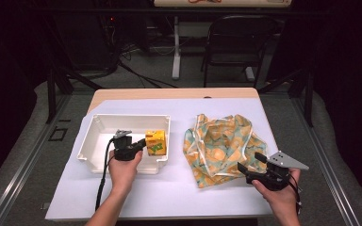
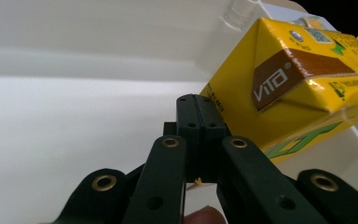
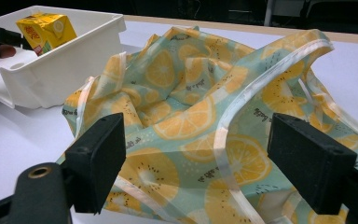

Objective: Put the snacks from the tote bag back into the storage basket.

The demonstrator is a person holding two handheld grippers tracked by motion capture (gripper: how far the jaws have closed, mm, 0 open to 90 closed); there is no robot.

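1. The left hand [image 1: 122, 168] reaches forward over the near wall of the white plastic bin [image 1: 97, 123], holding the left gripper [image 1: 140, 142] with its tip at the yellow Vita drink carton [image 1: 155, 142].
2. In the left gripper view its jaws are pressed together, tips against the carton's lower edge; whether they pinch any of the carton cannot be made out.
3. The right hand [image 1: 278, 193] holds the right gripper [image 1: 250, 163] low at the near right corner of the table [image 1: 169, 197], jaws spread wide and pointing at the lemon-print fabric bag [image 1: 221, 146].
4. The bag lies crumpled just right of the bin; its near edge sits between the open jaws, contact unclear.
5. The carton stands tilted in the bin's near right corner; its base is hidden by the gripper.
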